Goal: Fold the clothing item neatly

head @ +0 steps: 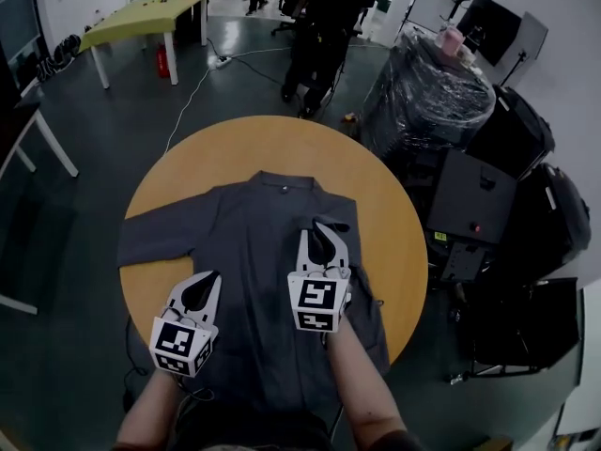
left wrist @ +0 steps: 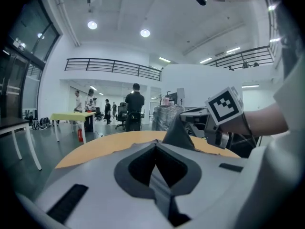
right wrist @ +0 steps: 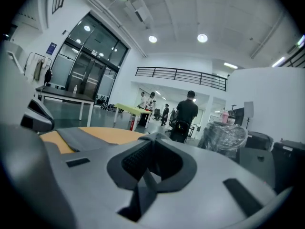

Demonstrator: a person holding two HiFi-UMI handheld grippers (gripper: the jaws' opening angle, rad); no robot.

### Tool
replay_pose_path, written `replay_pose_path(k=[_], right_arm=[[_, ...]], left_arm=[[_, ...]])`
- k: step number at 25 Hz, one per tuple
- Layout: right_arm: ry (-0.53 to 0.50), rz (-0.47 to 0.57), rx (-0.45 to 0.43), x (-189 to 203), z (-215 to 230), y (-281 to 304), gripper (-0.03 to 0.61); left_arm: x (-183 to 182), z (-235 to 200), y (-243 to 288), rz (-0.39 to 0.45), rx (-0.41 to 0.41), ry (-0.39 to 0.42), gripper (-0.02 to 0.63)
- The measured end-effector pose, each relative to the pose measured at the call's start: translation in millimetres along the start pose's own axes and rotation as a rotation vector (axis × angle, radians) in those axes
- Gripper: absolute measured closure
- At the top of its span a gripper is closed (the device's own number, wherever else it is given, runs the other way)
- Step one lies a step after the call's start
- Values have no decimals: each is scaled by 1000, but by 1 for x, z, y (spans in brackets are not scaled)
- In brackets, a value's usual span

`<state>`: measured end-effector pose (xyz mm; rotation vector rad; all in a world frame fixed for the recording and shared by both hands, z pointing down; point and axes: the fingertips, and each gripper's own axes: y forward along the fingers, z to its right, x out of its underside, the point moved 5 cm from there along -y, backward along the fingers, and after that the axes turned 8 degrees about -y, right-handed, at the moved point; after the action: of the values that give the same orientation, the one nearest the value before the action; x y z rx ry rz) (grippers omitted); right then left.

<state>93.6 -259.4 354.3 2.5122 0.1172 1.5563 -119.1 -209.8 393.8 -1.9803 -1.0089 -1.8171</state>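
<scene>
Round tabletop carries the shirt, collar away from me, long axis straight ahead; left gripper at its near-left edge and right gripper mid-chest have fingers clenched on cloth.

Shirt hem: the shirt runs behind both tongs, under my forearms, and off the bottom edge.
Desk rim: on my side of the left tongs, cloth and arms cover the desk.
Pinched cloth: the right tongs hide which part they clamp.
Person: far beyond the tongs' tips, head cut off by the top edge.
</scene>
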Motion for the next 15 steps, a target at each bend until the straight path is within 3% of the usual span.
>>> replay_pose_path(k=[4,9,15], right_arm=[[-95,-90,-29,7,-55,16,568],[-271,-259,-172,61,-130,26,566],[-393,-327,-319,94,-188,18,521]], left_arm=[[9,-34,-8,-22,63,-11,606],[32,-59,-15,-69,127,-25,606],[50,-75,-17,-111,156,-35,606]])
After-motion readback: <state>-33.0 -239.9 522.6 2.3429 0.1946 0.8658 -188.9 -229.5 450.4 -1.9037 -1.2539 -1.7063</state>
